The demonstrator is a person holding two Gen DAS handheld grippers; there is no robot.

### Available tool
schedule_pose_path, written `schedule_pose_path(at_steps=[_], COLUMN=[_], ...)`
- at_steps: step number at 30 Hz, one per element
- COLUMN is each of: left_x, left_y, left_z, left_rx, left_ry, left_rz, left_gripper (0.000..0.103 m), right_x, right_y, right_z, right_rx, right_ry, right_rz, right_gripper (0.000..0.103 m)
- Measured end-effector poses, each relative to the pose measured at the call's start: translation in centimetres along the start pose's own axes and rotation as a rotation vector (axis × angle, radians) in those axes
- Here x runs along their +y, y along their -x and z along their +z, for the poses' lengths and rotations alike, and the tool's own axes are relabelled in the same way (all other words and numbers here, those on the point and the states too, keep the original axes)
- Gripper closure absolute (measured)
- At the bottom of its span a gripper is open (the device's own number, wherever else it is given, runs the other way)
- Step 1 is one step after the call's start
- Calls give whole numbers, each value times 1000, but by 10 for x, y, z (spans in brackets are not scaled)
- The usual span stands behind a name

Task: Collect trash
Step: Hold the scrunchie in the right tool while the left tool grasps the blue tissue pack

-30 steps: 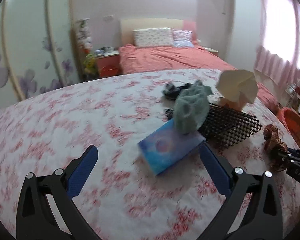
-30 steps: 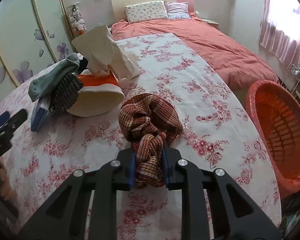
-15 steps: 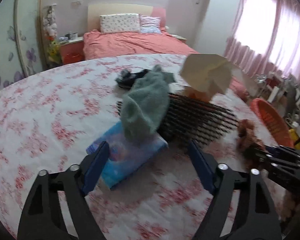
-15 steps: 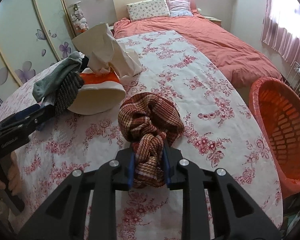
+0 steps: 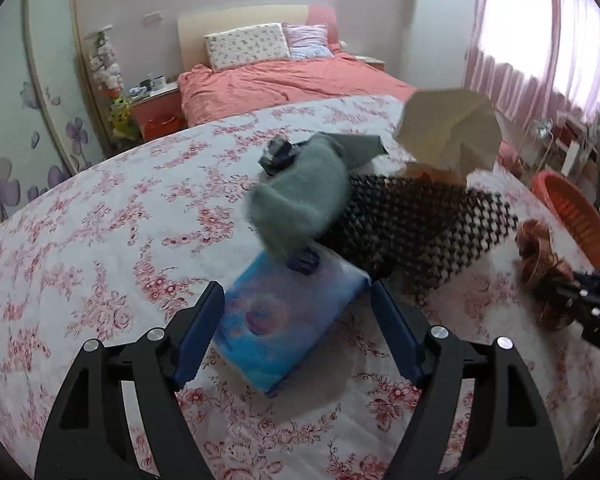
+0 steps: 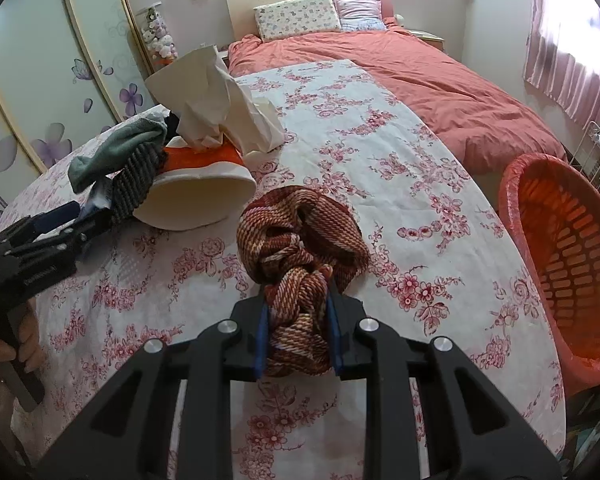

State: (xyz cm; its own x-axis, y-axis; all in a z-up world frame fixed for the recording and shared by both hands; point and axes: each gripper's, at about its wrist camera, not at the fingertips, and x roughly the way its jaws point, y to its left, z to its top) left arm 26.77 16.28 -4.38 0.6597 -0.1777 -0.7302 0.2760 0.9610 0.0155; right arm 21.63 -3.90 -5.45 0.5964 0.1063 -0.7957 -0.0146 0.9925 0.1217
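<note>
While the right gripper clamps the striped brown cloth at frame centre, only its view shows the orange basket interior; the left gripper, spread wide, straddles a blue packet, possibly touching.

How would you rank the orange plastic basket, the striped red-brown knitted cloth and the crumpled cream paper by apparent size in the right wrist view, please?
1. Orange plastic basket, largest.
2. and 3. Striped red-brown knitted cloth and crumpled cream paper: alike; the cloth is nearer, so unranked.
</note>
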Motion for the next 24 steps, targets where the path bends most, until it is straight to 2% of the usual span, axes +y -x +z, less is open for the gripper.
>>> schedule_pose_path(at_steps=[2, 5, 7, 11, 13, 15, 18, 24], left_x=[1, 2, 0, -1, 2, 7, 8, 0], left_y=[0, 8, 12, 11, 8, 5, 1, 9], left_z=[0, 0, 0, 0, 0, 1, 0, -4], left_rx=[6, -5, -13, -8, 1, 6, 12, -2], left_ry=[15, 61, 49, 45, 68, 93, 108, 117], left_rz=[-12, -80, -82, -50, -23, -22, -24, -46], left_gripper=[28, 41, 49, 46, 33, 30, 30, 39], right_x=[0, 0, 0, 0, 0, 0, 0, 1], right_y=[-1, -1, -1, -1, -1, -1, -1, -1], right_z=[1, 0, 0, 0, 0, 0, 0, 0], right_rx=[1, 1, 2, 2, 1, 2, 2, 2], right_ry=[1, 2, 1, 0, 1, 2, 5, 5], right_rz=[1, 1, 0, 1, 1, 1, 0, 0], right_gripper=[79, 79, 78, 78, 78, 78, 78, 78])
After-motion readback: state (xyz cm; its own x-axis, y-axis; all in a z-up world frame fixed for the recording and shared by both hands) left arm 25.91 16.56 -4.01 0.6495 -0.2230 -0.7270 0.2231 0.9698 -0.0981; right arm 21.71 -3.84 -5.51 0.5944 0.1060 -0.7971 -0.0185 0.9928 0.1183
